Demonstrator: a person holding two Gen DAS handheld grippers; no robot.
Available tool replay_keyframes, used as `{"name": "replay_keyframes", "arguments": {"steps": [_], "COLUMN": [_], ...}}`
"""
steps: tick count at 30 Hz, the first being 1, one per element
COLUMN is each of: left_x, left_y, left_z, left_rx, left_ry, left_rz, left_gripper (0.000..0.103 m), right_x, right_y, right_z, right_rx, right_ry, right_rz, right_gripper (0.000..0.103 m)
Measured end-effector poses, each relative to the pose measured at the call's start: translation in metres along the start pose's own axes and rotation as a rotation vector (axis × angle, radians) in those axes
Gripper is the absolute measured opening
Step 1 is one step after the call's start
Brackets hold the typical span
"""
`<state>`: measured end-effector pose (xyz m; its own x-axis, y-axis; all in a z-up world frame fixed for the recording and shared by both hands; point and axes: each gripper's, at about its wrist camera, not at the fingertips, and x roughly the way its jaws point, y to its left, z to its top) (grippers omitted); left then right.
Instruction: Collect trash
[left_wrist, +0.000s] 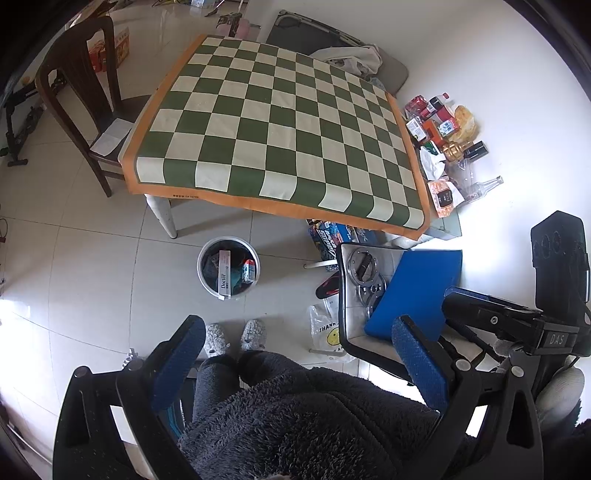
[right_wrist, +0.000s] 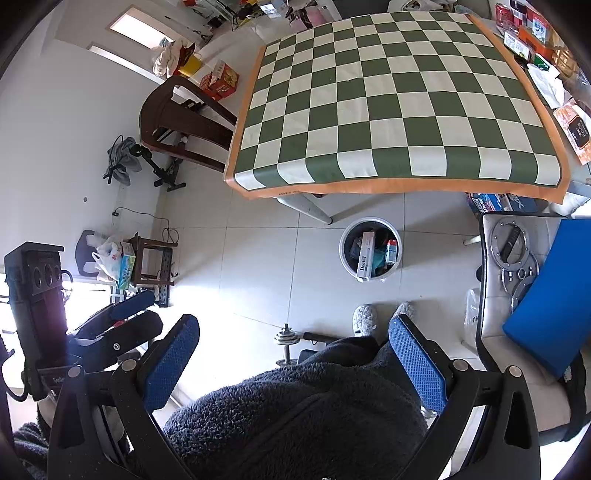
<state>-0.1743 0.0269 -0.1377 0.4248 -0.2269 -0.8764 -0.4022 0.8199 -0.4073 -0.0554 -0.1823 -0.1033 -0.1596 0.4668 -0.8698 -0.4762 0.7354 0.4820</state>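
Left tool (left_wrist: 299, 354): blue-padded fingers spread wide, nothing between them, held above the person's dark fleece robe (left_wrist: 295, 417). Right tool (right_wrist: 293, 356): likewise spread and bare; in the left view its black body reads "DAS". Tabletop (left_wrist: 273, 125): green-and-cream checked cloth with orange border, small print on the near hem too small to read. Trash bin (left_wrist: 228, 266): round, white-rimmed, on the tiled floor just in front of the tabletop and ahead of grey slippers (left_wrist: 236, 336); it holds a long white box (left_wrist: 224, 272) lettered "Doctor" beside a small red-and-white carton. Trash pile (left_wrist: 445, 142): boxes, wrappers and a clear bottle on the floor beside the tabletop's right edge, labels illegible. Plastic bag (left_wrist: 327, 328): smiley face, "THAN" readable.
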Motion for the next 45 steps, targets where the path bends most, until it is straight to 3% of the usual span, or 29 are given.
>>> {"name": "replay_keyframes", "arguments": {"steps": [45], "left_x": [-0.002], "left_y": [-0.014], "left_z": [-0.001], "left_rx": [0.011], "left_ry": [-0.031], "left_rz": [-0.016], "left_gripper": [0.103], "right_x": [-0.006], "right_y": [-0.003], "right_z": [-0.011], "right_rx": [-0.034], "right_ry": [0.022], "right_rz": [0.007], "right_gripper": [0.103]}}
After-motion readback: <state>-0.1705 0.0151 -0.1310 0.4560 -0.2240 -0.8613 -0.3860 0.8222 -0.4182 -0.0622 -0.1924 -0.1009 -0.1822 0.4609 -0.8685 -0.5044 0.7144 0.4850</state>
